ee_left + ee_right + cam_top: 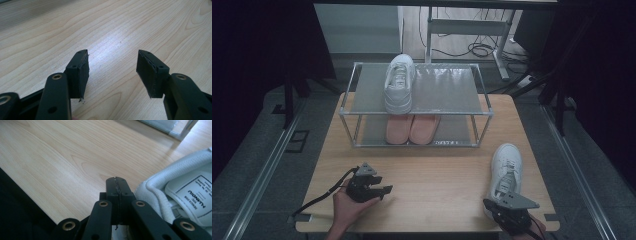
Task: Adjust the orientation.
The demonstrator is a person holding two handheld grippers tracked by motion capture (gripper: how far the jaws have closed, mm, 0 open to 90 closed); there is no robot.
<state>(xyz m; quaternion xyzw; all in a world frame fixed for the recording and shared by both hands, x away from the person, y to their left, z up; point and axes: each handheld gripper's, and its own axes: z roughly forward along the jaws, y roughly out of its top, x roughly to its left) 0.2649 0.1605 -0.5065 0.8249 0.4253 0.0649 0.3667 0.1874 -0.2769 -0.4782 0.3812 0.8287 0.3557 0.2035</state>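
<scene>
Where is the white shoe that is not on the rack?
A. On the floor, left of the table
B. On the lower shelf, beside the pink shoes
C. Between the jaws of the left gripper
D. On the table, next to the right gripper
D: the white shoe lies on the table at its right side, just beside the shut right gripper, whose own view shows the shoe's collar next to the jaws.

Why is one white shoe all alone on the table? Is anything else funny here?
Yes. One white shoe lies on the table at the near right, beside the shut right gripper, while its match sits on the rack's top shelf. The pink pair sits neatly together below. Nothing looks spilled or broken.
</scene>
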